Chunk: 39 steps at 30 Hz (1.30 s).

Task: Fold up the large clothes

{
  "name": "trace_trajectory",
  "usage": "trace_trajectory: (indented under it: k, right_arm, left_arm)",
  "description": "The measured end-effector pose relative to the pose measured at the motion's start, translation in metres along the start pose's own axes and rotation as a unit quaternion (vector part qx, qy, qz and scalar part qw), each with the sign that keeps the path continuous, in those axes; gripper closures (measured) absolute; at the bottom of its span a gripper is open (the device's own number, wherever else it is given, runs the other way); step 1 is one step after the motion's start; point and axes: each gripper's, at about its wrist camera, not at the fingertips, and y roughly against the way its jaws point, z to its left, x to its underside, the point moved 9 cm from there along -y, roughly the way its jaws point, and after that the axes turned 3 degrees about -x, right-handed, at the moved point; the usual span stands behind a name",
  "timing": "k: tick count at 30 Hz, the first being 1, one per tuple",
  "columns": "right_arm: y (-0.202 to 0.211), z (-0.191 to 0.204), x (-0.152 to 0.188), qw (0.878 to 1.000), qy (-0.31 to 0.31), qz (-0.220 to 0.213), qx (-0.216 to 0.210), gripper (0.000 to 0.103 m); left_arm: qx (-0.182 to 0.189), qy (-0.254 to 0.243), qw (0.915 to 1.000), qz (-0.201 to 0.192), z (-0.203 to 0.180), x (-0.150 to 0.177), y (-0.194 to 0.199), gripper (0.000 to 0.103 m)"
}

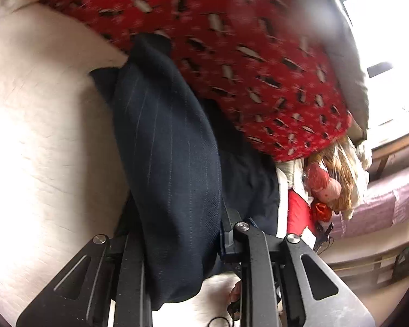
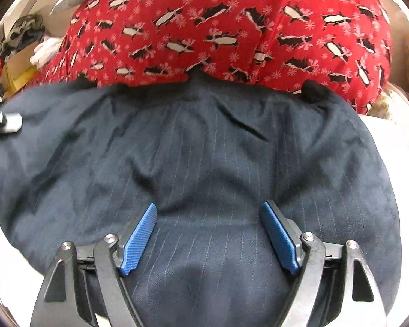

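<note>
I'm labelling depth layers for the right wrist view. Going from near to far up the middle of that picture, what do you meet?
Open right gripper with blue ribbed pads → navy pinstriped garment spread flat → red penguin-print fabric at the far edge.

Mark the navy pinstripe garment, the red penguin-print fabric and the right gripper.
navy pinstripe garment [image 2: 210, 152]: right wrist view, middle of its spread panel.
red penguin-print fabric [image 2: 231, 32]: right wrist view, centre of the print.
right gripper [image 2: 208, 212]: right wrist view, midway between the blue fingertips.
</note>
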Motion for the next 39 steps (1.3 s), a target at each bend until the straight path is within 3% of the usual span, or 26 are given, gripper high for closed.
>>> trace_trajectory:
  k: [5, 7, 9, 11, 13, 15, 17, 19, 24, 26, 30, 32, 34, 35, 37, 39]
  right_arm:
    - [0.044, -0.036, -0.002, 0.998, -0.018, -0.046, 0.033, 0.022]
    - [0.063, -0.060, 0.006, 0.995, -0.016, -0.062, 0.077, 0.022]
    - [0.072, -0.080, 0.015, 0.991, -0.013, -0.067, 0.116, 0.015]
    - [0.068, -0.099, 0.030, 0.989, -0.026, -0.045, 0.137, 0.004]
    - [0.055, -0.112, 0.051, 0.992, -0.061, -0.015, 0.110, 0.000]
    - [0.055, -0.120, 0.056, 0.992, -0.094, -0.027, 0.076, 0.000]
    - [0.054, -0.121, 0.055, 0.992, -0.098, -0.023, 0.075, 0.000]
    - [0.054, -0.120, 0.055, 0.992, -0.093, -0.025, 0.079, 0.000]
    - [0.056, -0.122, 0.054, 0.992, -0.104, -0.032, 0.062, 0.000]
    - [0.056, -0.122, 0.054, 0.992, -0.103, -0.030, 0.060, 0.000]
    - [0.055, -0.124, 0.054, 0.992, -0.109, -0.029, 0.047, 0.000]
    - [0.055, -0.123, 0.053, 0.993, -0.103, -0.017, 0.046, 0.000]
    - [0.059, -0.126, 0.050, 0.993, -0.107, -0.001, 0.044, 0.005]
    - [0.067, -0.132, 0.047, 0.991, -0.125, -0.008, 0.053, 0.010]
    - [0.092, -0.141, 0.032, 0.984, -0.162, -0.048, 0.049, 0.009]
    - [0.114, -0.135, 0.008, 0.978, -0.186, -0.091, 0.010, 0.008]
  left_arm:
    - [0.004, -0.014, 0.9999, -0.003, -0.037, 0.006, -0.004, 0.086]
    - [0.007, -0.016, 0.9998, -0.003, -0.046, 0.010, -0.006, 0.086]
    - [0.008, -0.022, 0.9997, 0.000, -0.060, 0.016, -0.012, 0.086]
    - [0.010, -0.026, 0.9996, 0.008, -0.075, 0.023, -0.023, 0.086]
    - [0.010, -0.029, 0.9994, 0.016, -0.087, 0.029, -0.034, 0.086]
    - [0.004, -0.036, 0.9989, 0.029, -0.099, 0.039, -0.049, 0.086]
    - [0.005, -0.042, 0.9979, 0.048, -0.114, 0.052, -0.068, 0.086]
    - [0.018, -0.046, 0.9965, 0.068, -0.125, 0.064, -0.083, 0.097]
    - [0.005, -0.034, 0.9920, 0.121, -0.131, 0.091, -0.133, 0.098]
    - [0.010, -0.025, 0.9912, 0.129, -0.130, 0.096, -0.135, 0.098]
    - [0.037, -0.032, 0.9906, 0.128, -0.130, 0.095, -0.104, 0.096]
    - [0.061, -0.026, 0.9915, 0.112, -0.122, 0.085, -0.074, 0.093]
    - [0.055, -0.021, 0.9953, 0.077, -0.104, 0.067, -0.052, 0.066]
    - [0.030, -0.014, 0.9987, 0.040, -0.084, 0.050, -0.038, 0.058]
    - [-0.020, -0.002, 0.9998, 0.008, -0.052, 0.034, -0.031, 0.054]
    - [-0.037, 0.013, 0.9990, 0.021, -0.027, 0.034, -0.038, 0.054]
